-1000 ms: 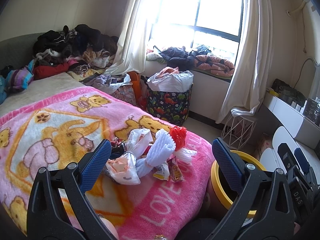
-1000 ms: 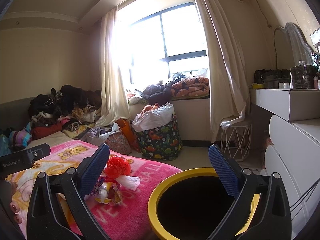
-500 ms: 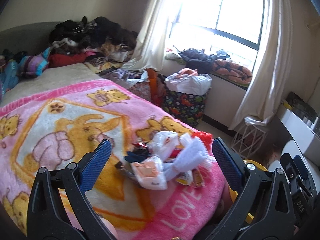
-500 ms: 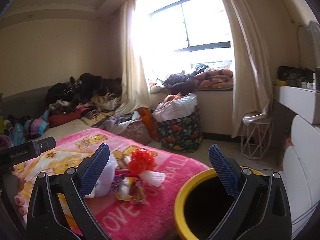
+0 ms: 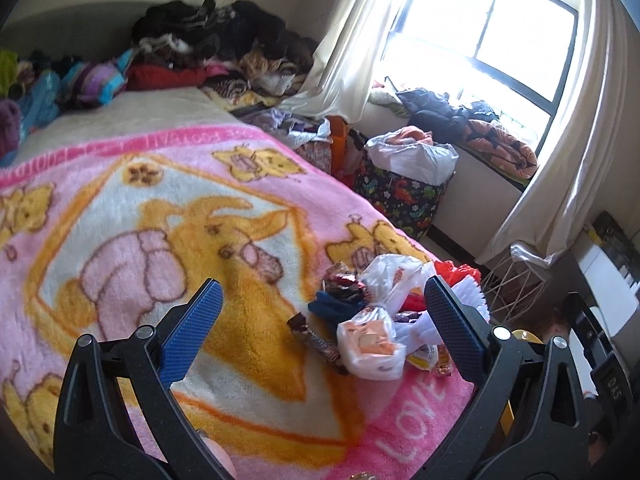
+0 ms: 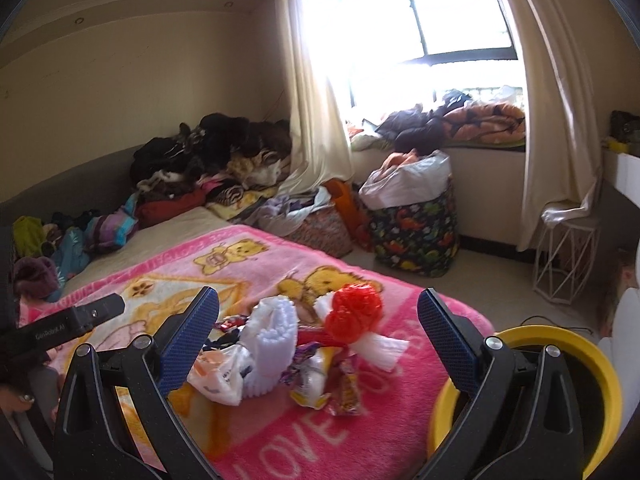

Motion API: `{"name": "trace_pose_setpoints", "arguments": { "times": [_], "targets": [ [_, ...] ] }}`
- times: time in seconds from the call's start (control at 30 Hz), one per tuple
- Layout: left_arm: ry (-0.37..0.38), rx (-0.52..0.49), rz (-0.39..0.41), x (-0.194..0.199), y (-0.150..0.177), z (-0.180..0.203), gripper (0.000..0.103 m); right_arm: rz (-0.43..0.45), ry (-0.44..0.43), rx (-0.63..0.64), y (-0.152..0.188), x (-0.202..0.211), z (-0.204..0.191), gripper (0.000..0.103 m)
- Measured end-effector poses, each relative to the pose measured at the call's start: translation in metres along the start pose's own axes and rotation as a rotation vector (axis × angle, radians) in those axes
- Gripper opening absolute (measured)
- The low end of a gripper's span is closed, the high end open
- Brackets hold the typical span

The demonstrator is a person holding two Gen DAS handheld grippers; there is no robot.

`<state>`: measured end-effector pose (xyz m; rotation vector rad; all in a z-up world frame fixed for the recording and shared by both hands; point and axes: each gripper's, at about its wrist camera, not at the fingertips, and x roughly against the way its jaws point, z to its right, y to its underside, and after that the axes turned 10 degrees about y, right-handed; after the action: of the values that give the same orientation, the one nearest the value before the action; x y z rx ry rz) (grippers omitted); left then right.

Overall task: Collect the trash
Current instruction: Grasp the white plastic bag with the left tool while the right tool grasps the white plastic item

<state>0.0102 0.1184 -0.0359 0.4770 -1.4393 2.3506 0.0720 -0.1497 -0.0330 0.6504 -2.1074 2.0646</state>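
Your left gripper [image 5: 320, 324] hangs over the pink blanket [image 5: 120, 216] on the bed, its blue-padded jaws spread wide and holding nothing. Your right gripper [image 6: 318, 328] is likewise spread apart and empty.

The trash pile [image 5: 384, 312] lies on the blanket near its right corner, lower right of centre in the left wrist view. In it you can see a knotted white plastic bag [image 5: 370, 346] with orange print, a brown candy wrapper [image 5: 316, 338] just to its left, something dark blue [image 5: 332, 306] behind it, and white pleated foam netting [image 5: 472, 294] partly hidden by the gripper's right finger. In the right wrist view the same pile [image 6: 296, 356] sits between the jaws at lower centre, with a red foam net [image 6: 354, 312] on top and colourful snack wrappers [image 6: 346, 390] toward the front.

The yellow bin [image 6: 600, 384] stands beside the bed at the lower right of the right wrist view; its inside is dark and you cannot tell what is in it. Only a sliver of its rim [image 5: 522, 336] shows in the left view.

Farther back, at the right of centre, a dinosaur-print basket [image 6: 416, 232] stands on the floor beneath the window, stuffed with a white bag and clothes.
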Motion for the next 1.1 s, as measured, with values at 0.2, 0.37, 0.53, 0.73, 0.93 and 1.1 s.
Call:
{"name": "trace_pose_setpoints", "arguments": {
  "times": [0.2,0.37,0.53,0.73,0.93,1.1],
  "targets": [
    [0.038,0.030,-0.076,-0.019,0.008,-0.017,0.093,-0.112,-0.083,-0.008,-0.001,-0.030,-0.004,0.097],
    [0.080,0.028,-0.148,-0.040,0.017,-0.019,0.091,-0.195,-0.130,-0.004,0.002,-0.055,-0.014,0.096],
    [0.117,0.037,-0.215,-0.061,0.025,-0.018,0.082,-0.255,-0.162,-0.022,0.008,-0.073,-0.015,0.070],
    [0.157,0.069,-0.260,-0.083,0.031,-0.016,0.065,-0.326,-0.204,-0.057,0.015,-0.092,-0.010,0.051],
    [0.191,0.100,-0.298,-0.099,0.035,-0.011,0.053,-0.367,-0.250,-0.071,0.020,-0.101,-0.011,0.037],
    [0.197,0.096,-0.329,-0.106,0.039,-0.007,0.033,-0.366,-0.277,-0.062,0.021,-0.101,-0.015,0.029]
  ]
}}
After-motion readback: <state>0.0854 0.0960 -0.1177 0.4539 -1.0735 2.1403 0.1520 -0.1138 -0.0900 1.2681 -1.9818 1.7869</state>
